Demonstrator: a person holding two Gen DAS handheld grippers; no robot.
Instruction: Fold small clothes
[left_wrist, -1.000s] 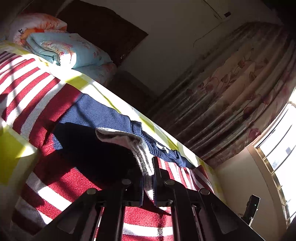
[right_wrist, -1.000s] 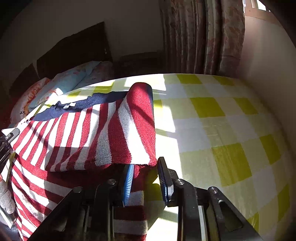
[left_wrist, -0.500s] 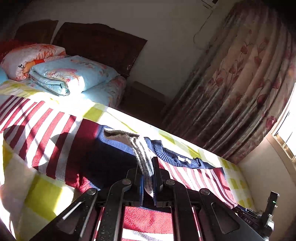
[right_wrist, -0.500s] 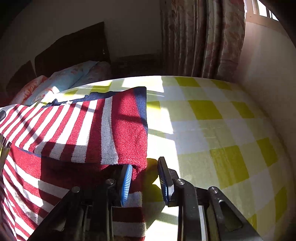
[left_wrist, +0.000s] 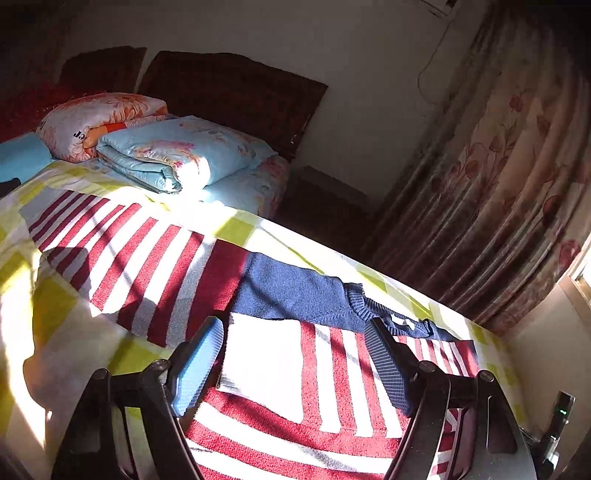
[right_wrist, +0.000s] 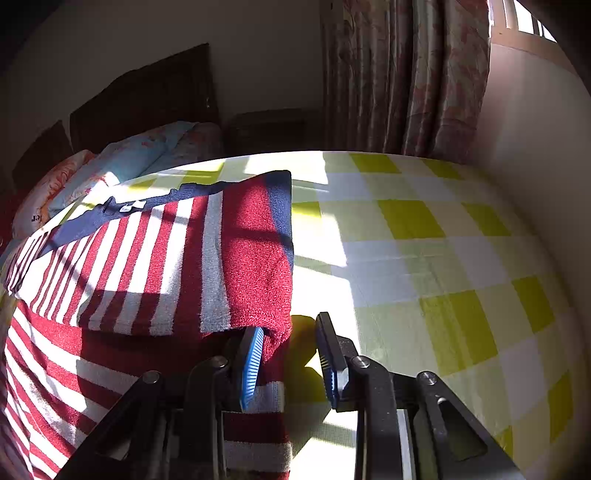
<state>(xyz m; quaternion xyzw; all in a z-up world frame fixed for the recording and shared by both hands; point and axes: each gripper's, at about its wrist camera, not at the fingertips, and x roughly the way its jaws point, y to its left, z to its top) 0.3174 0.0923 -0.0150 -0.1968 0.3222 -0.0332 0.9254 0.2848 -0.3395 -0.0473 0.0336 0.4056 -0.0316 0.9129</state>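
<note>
Left wrist view: a striped sweater (left_wrist: 332, 373) lies spread on a checked bed (left_wrist: 48, 306), under wide-open tongs.

This view alone shows the folded blankets (left_wrist: 177, 151) by the headboard and one sleeve stretched out flat; the right wrist view alone shows the bare yellow-checked sheet (right_wrist: 424, 258) beside the sweater (right_wrist: 155, 258) and its other sleeve folded over the body. The left gripper (left_wrist: 295, 365) is released, its jaws far apart with nothing between them. The right gripper (right_wrist: 291, 354) stands partly open at the sweater's edge; whether its pads grip the cloth cannot be told.
</note>
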